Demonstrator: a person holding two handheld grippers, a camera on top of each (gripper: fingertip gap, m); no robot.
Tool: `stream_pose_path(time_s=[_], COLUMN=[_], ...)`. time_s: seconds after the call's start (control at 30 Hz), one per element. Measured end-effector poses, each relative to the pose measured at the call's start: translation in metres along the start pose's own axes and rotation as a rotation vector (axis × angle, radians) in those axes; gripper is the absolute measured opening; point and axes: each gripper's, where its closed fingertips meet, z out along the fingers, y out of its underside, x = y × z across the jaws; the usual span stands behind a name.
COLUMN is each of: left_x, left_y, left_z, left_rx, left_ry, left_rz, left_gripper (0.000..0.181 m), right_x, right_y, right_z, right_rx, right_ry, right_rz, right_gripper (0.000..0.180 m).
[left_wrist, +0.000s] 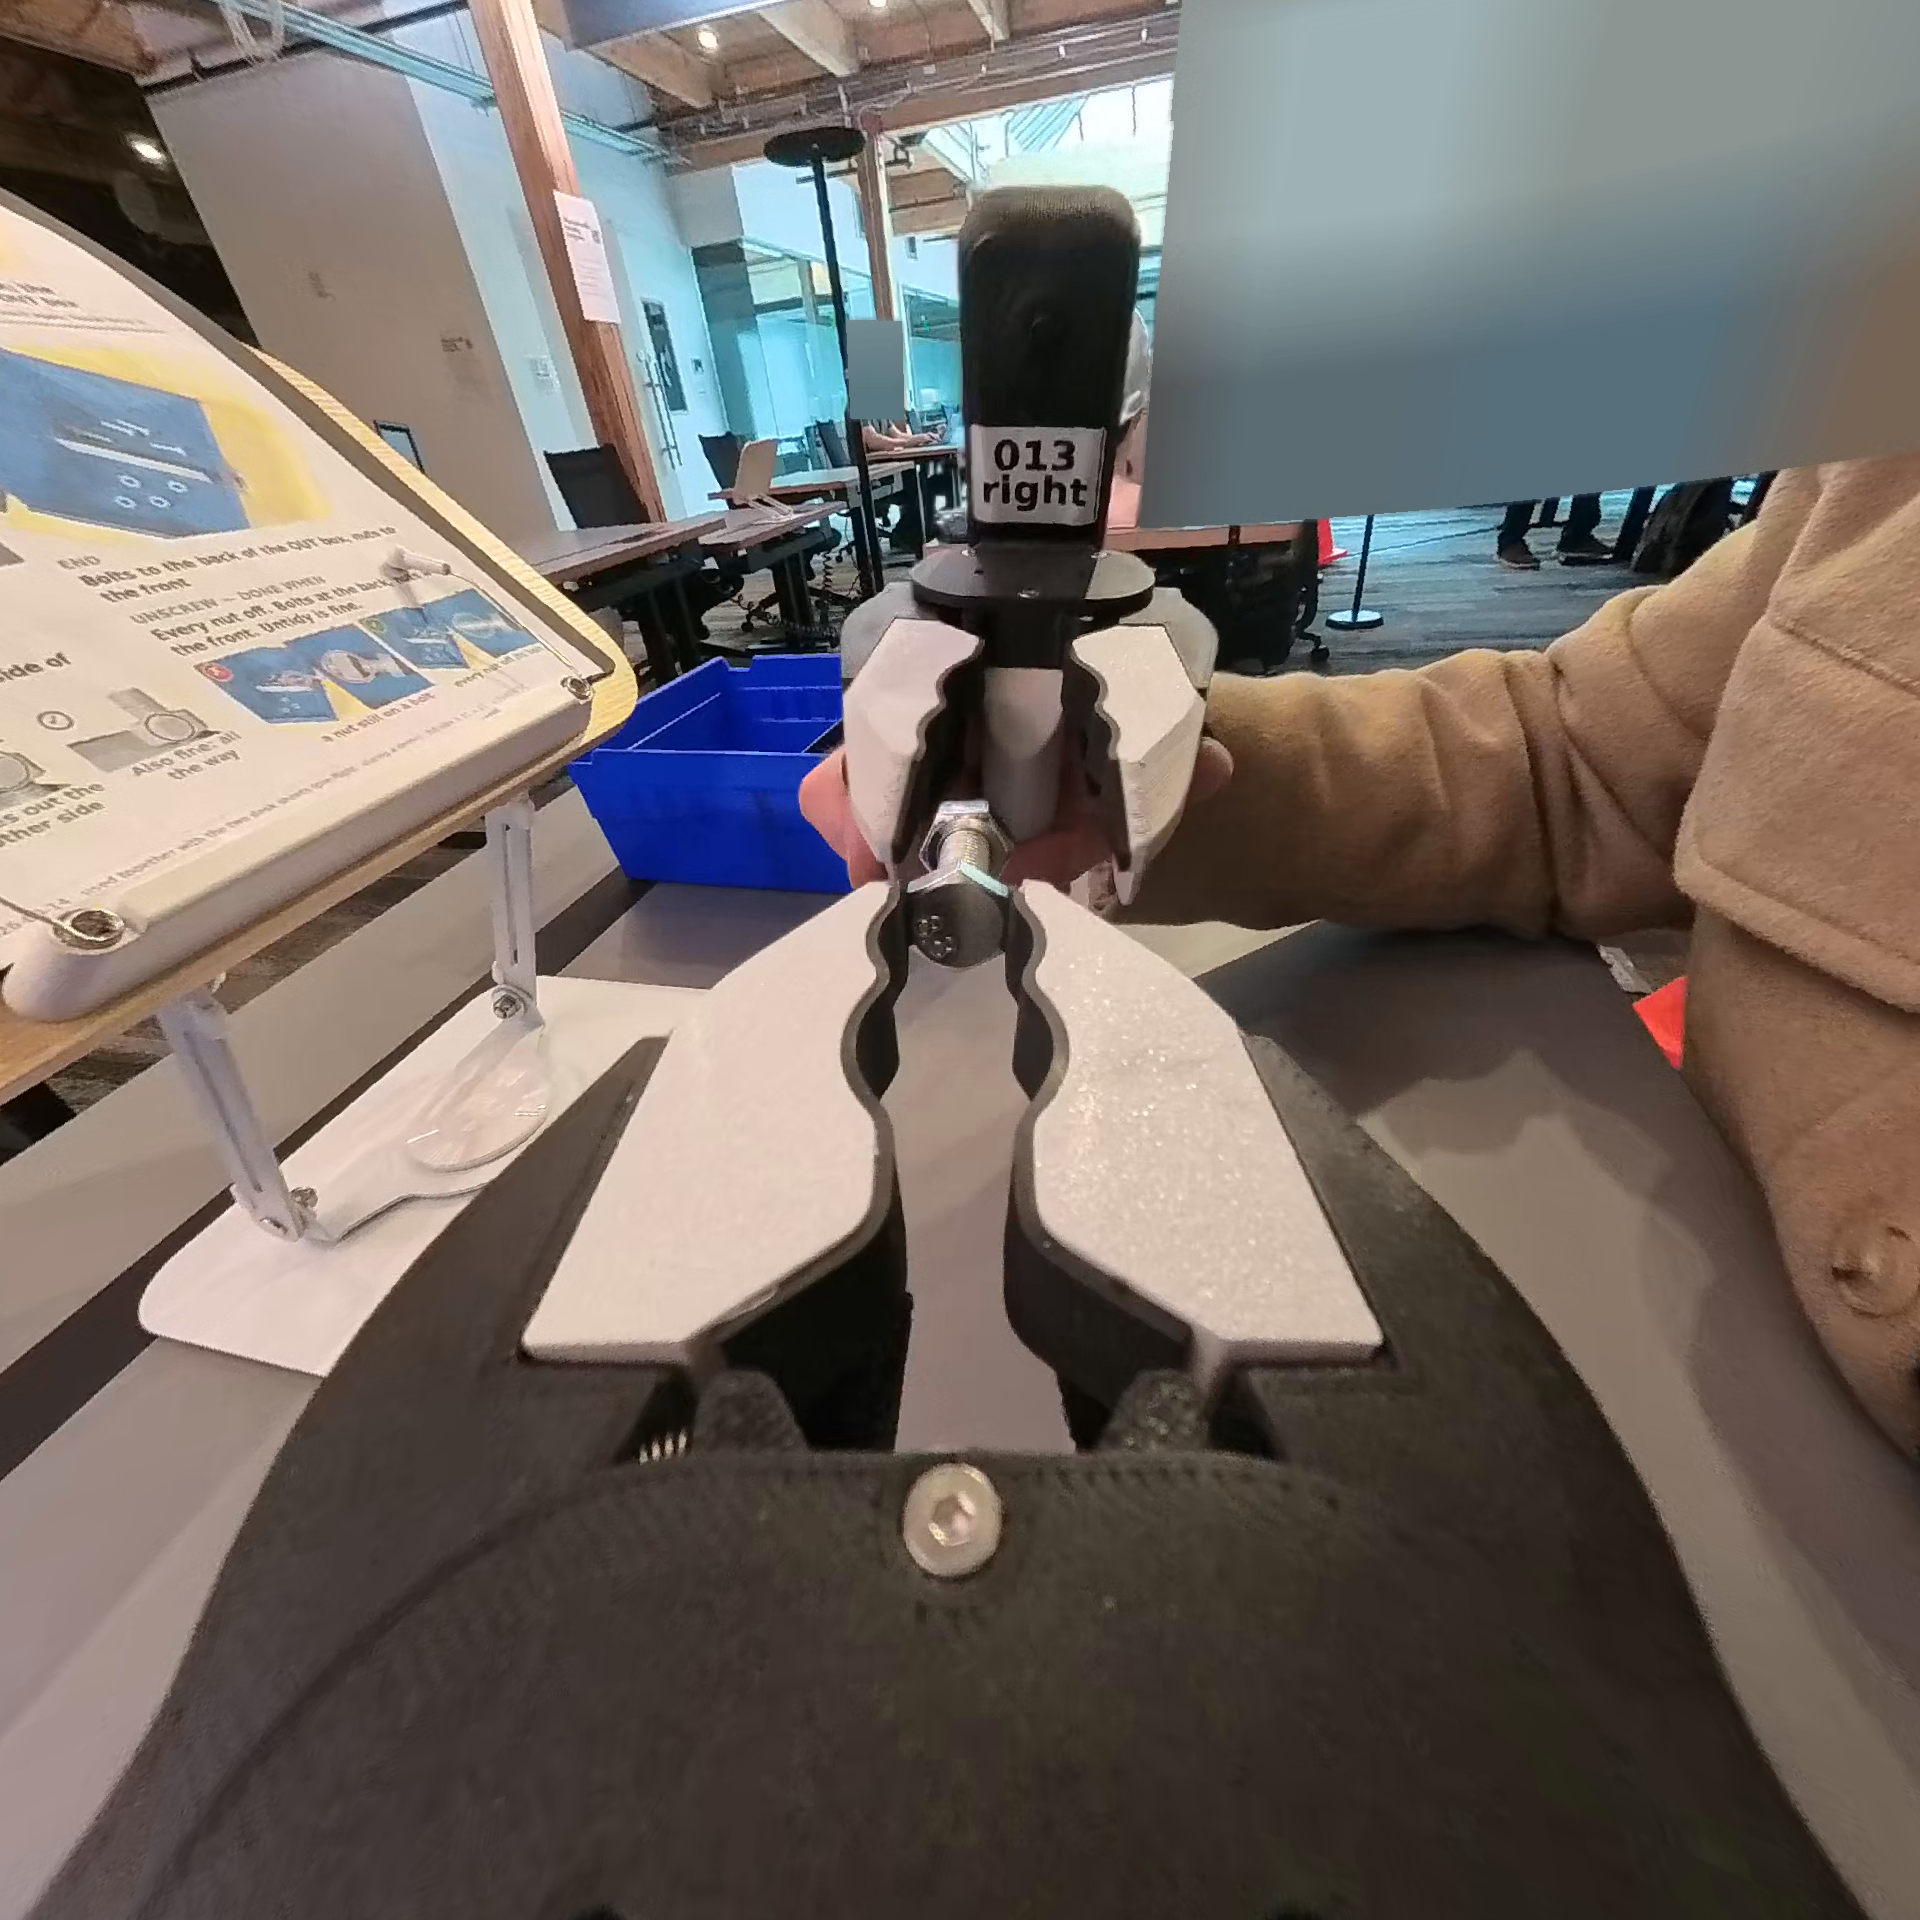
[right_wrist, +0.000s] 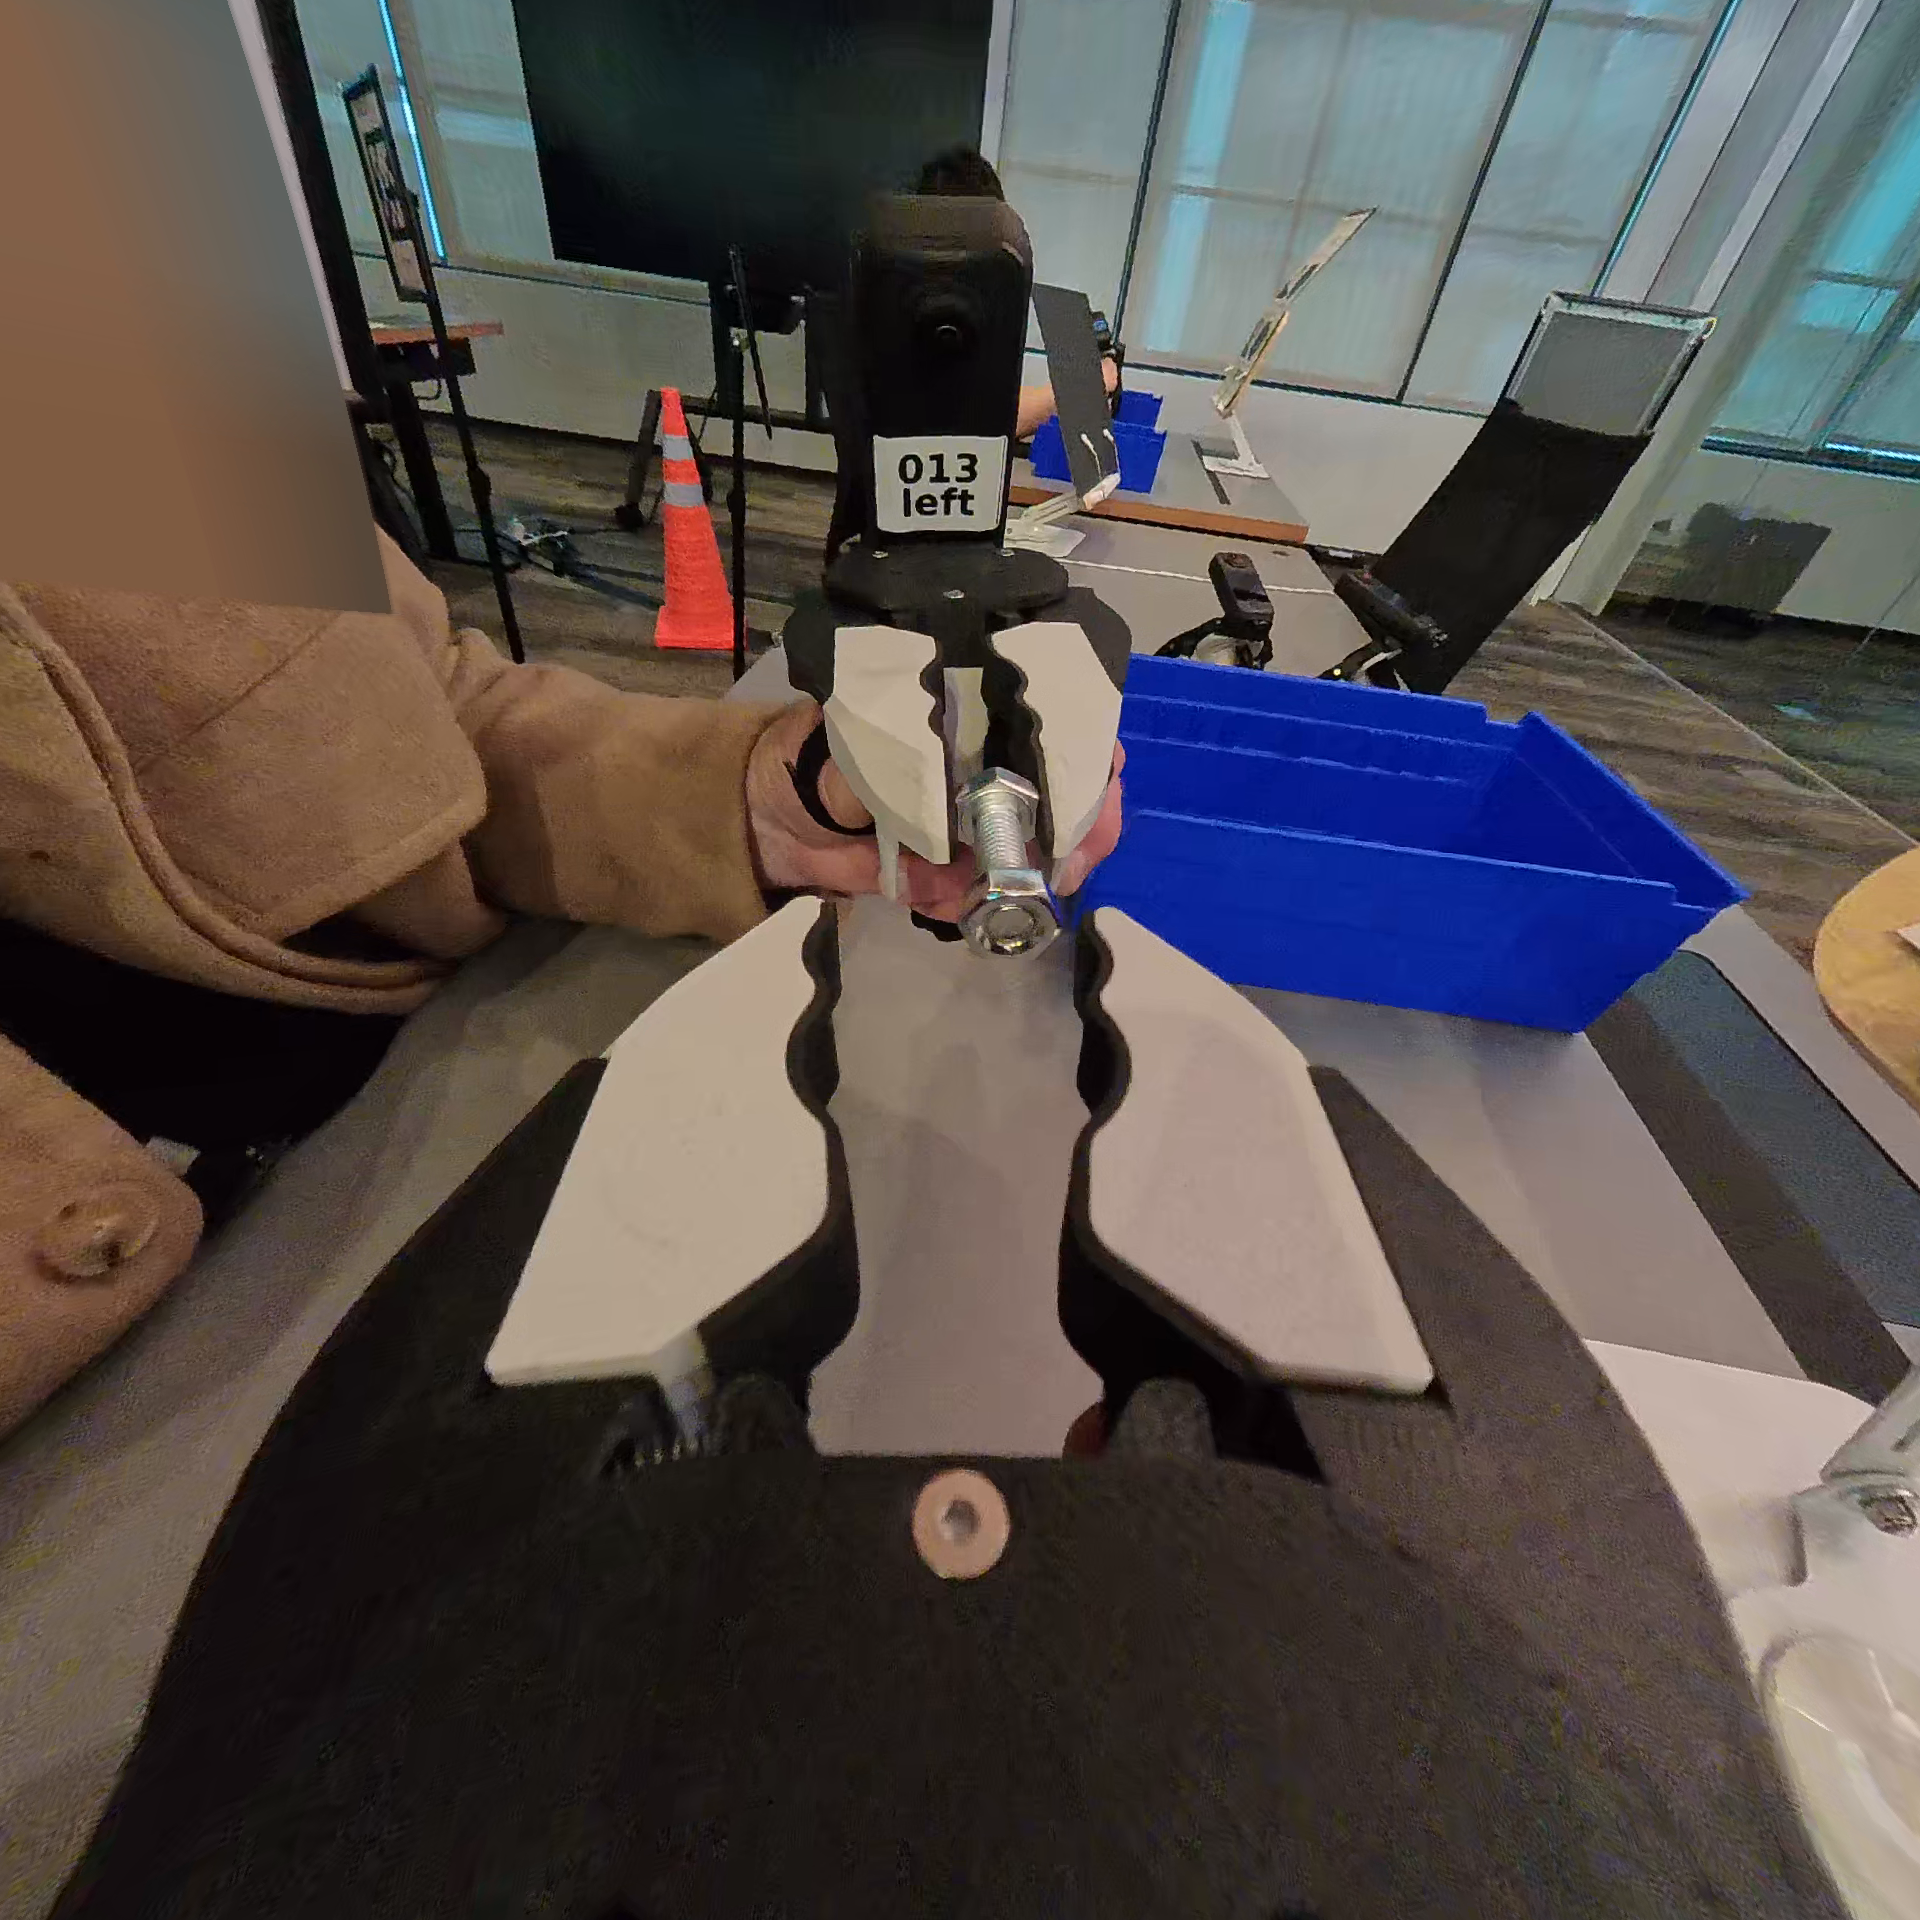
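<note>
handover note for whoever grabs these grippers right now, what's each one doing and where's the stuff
left gripper: shut on the head of a silver hex-head steel bolt, held in the air, thread pointing at the other gripper.
right gripper: open, fingertips either side of the silver hex nut, not gripping.
The nut is on the thread near the bolt's far end.
blue plastic bin: on the grey table beyond the grippers.

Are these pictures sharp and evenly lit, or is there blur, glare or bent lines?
Left wrist view: bolt in the left tongs sharp, instruction board bent by the wide lens. Right wrist view: nut glints, windows bright, right tongs slightly soft near the camera.
</note>
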Motion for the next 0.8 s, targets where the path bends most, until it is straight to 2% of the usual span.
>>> stream_pose_path(time_s=[0.67, 0.8], left_x=[0.004, 0.004], left_y=[-0.005, -0.007], left_z=[-0.002, -0.003], left_rx=[0.043, 0.057], left_ry=[0.032, 0.037], left_rz=[-0.015, -0.019], left_gripper=[0.017, 0.017], right_x=[-0.017, -0.006], right_y=[-0.019, -0.017], right_z=[-0.001, -0.004], right_rx=[0.013, 0.022], right_ry=[-0.026, 0.023], right_rz=[-0.085, -0.059], right_gripper=[0.042, 0.044])
